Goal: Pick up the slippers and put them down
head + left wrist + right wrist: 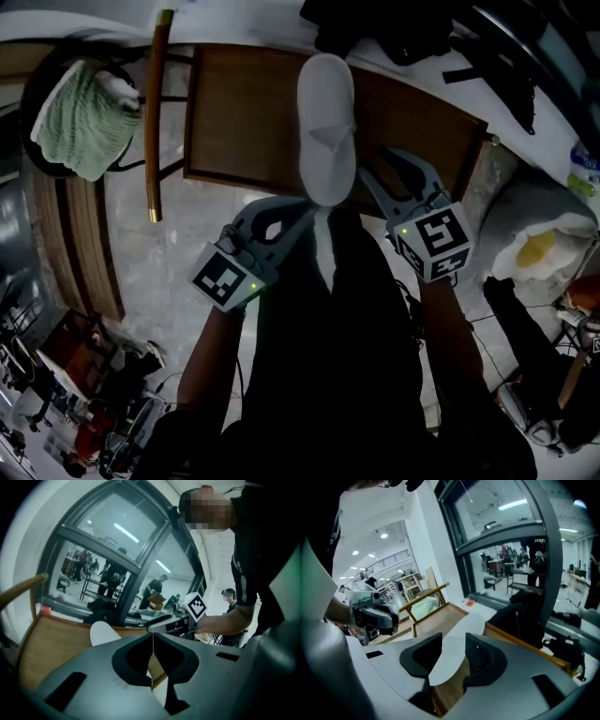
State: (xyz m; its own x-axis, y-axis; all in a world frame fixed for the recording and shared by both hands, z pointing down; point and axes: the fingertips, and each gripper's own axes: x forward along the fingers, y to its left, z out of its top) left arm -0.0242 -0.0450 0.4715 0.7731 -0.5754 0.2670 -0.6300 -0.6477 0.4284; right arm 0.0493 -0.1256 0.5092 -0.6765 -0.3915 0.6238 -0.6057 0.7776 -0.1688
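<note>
Head view: my left gripper (302, 210) clamps the white fabric slipper (326, 122) above the brown wooden table (234, 112), right gripper (386, 171) agape; lowering next.

We are extending both forearms (211, 361) fwd, side by side. L gripper (289, 217) is clamping a thin white slipper (323, 246) edge, jaws flat together. R gripper (389, 171) is pointing fwd and down w/ jaws standing apart, pads pressing nothing.

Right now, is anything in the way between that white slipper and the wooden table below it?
Nothing visible. The slipper hangs over a bare stretch of the wooden table; the dark clutter sits past its far edge.
</note>
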